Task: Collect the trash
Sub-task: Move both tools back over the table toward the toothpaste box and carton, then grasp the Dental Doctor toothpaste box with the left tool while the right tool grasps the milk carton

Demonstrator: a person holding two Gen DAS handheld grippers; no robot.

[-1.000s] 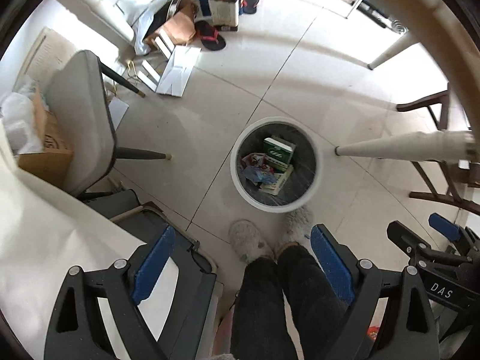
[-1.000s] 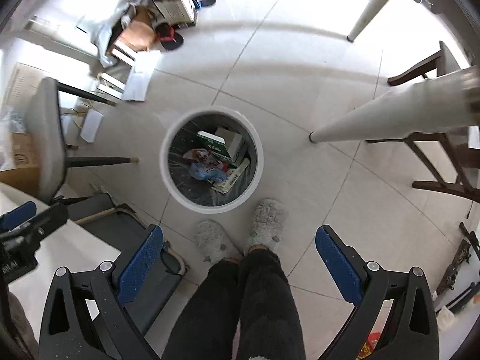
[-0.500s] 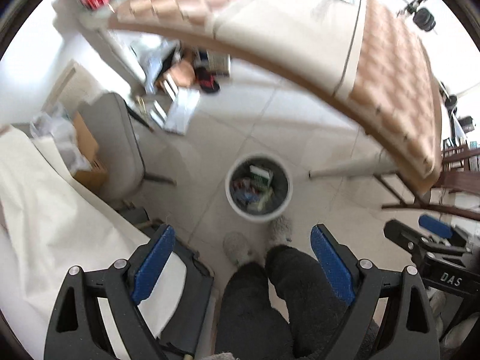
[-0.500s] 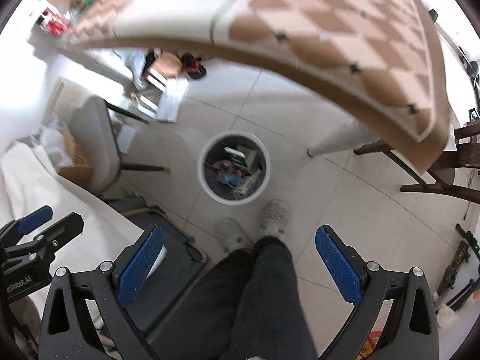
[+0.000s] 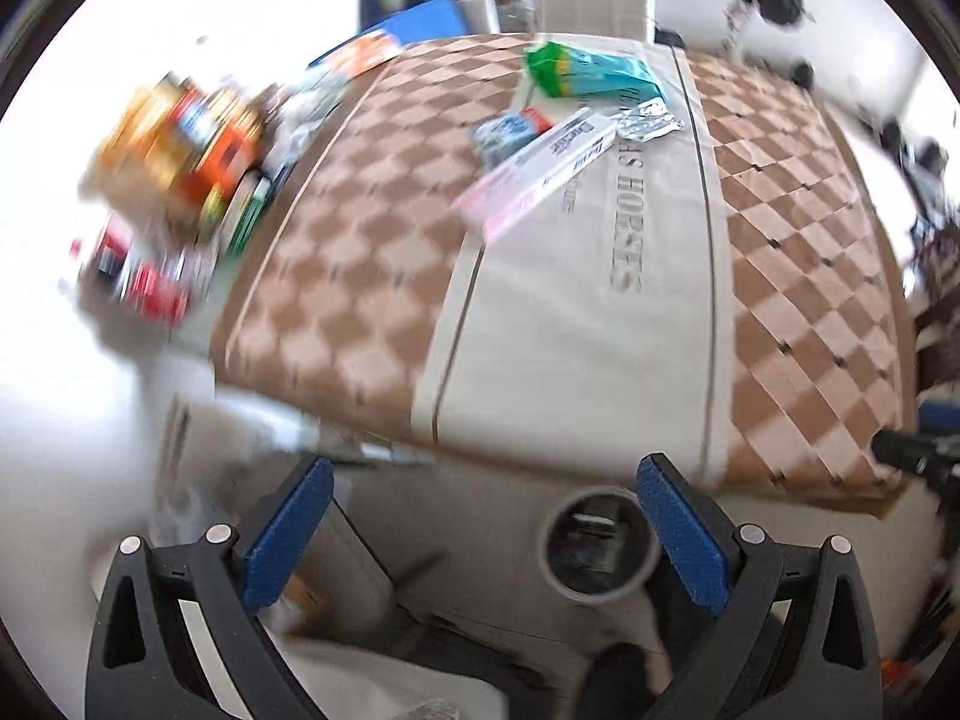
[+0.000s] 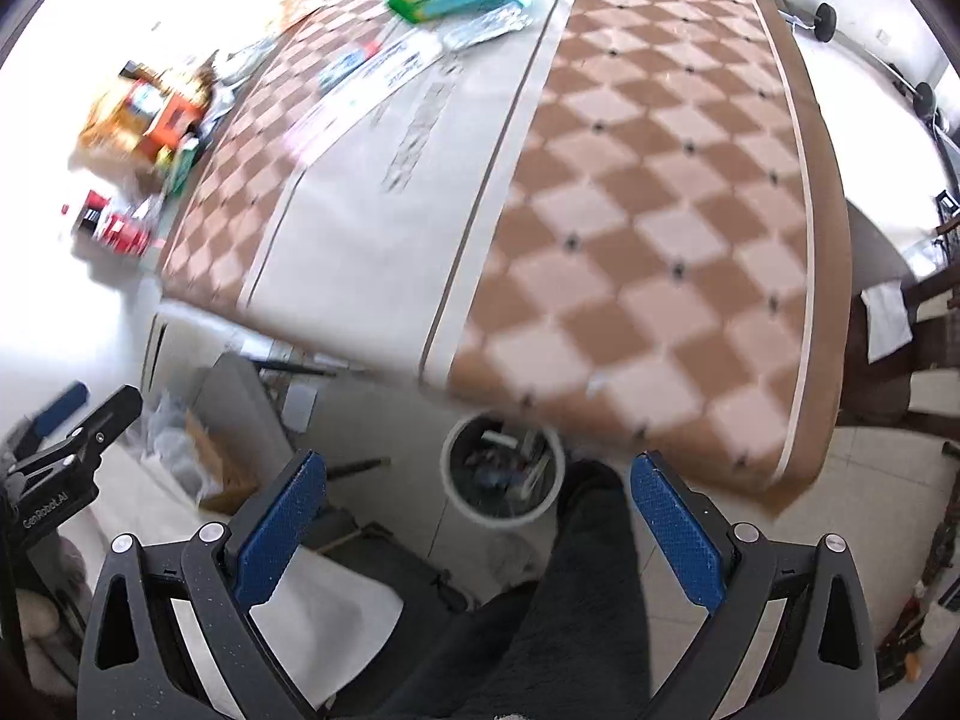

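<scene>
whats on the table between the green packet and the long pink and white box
In the left wrist view, a crinkled silver foil wrapper lies between the green packet and the long pink-and-white box on the checkered tablecloth.

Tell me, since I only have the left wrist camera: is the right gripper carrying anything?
Observer: No. The right gripper has its jaws wide apart, with nothing between them.
Operator: The bin is half hidden for me. Is anything beside it?
Observer: The person's dark-trousered leg stands right next to the bin, on its right in the right wrist view.
Operator: Anything on the chair at the table's right end?
Observer: A white cloth hangs over that wooden chair.
</scene>
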